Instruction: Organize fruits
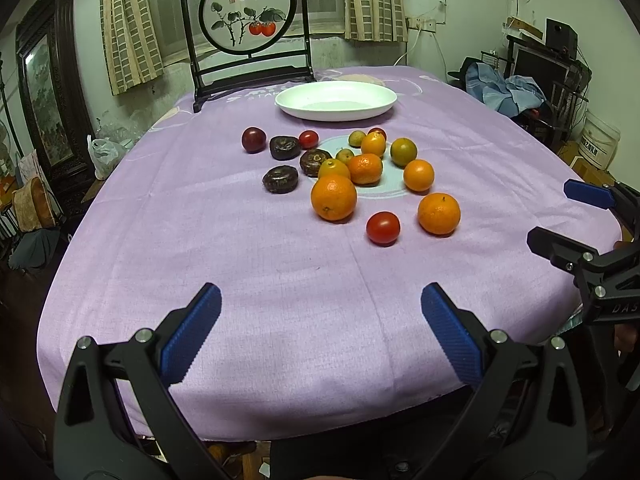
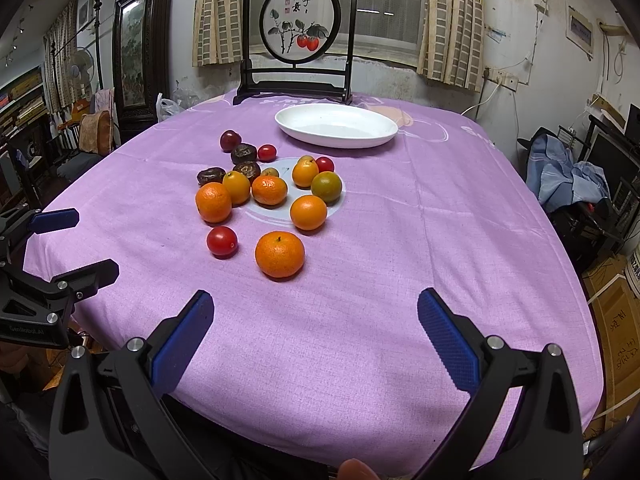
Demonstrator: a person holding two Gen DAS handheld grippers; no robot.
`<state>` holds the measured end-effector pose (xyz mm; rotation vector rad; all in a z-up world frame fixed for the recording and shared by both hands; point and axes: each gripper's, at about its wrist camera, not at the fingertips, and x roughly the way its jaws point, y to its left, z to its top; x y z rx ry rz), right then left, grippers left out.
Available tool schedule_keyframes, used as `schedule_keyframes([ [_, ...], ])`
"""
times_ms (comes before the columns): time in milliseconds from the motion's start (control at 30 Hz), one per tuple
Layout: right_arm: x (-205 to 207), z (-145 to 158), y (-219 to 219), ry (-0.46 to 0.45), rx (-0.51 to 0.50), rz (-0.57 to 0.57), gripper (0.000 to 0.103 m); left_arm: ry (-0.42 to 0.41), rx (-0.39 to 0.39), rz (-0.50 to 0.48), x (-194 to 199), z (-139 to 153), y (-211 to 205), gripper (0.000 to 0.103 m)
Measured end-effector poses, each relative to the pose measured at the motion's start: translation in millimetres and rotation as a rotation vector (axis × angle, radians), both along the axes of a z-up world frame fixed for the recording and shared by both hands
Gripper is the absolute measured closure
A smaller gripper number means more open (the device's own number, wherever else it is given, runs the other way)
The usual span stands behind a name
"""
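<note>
Several fruits lie loose on the purple tablecloth: oranges, red tomatoes, dark brown water chestnuts, a dark plum and small greenish fruits. An empty white oval plate sits behind them. My left gripper is open and empty over the near cloth. My right gripper is open and empty too; it also shows at the right edge of the left wrist view.
A black-framed screen with a painted persimmon roundel stands at the table's far edge behind the plate. The table's near edge lies just under both grippers. Cluttered furniture surrounds the table.
</note>
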<state>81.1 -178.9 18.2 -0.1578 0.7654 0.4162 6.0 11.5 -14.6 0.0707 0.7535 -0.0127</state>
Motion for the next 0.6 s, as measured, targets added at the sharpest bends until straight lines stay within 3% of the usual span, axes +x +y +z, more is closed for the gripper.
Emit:
schedule_keyframes([
  [600, 0.8, -6.4, 4.0, -0.007, -0.007, 0.005, 0.001, 0.014, 0.010, -0.004, -0.7, -2.5, -1.7, 0.002],
])
